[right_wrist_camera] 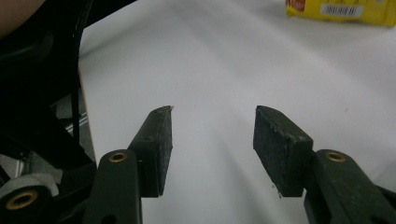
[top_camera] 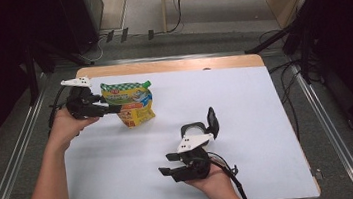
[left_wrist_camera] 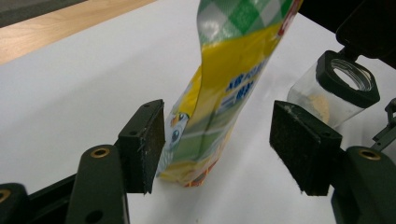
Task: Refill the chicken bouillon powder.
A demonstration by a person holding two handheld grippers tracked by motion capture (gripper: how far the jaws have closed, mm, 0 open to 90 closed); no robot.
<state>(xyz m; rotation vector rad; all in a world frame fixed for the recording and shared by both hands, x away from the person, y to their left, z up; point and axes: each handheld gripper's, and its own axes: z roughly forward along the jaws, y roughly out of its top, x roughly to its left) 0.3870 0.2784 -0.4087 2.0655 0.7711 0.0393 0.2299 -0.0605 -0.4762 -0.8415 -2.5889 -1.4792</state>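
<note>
Pouch stands upright on the white counter, toward its far left part, and we see its yellow body, green-checked top and a green corner cap. In the left gripper view the pouch rises between the two jaws: the left pad sits just beside or barely against its lower edge, while the right pad stands well apart from it, so we read no grip. The left gripper comes at the pouch from the left, jaws wide with the pouch between them.

On the labels, we can make out blue characters on the yellow panel and a small cartoon face near the bottom, but neither is sharp enough to read. A red patch marks the pouch front in the high view. In the right gripper view a yellow strip of pouch with a barcode lies at the far edge.

Jar, clear with a black collar and its flip lid raised, stands near the counter's middle, well apart from the pouch; in the left gripper view the jar shows something pale inside.

The right gripper rests low at the near edge, just in front of the jar, jaws moderately wide and holding nothing, bare counter between its pads.
</note>
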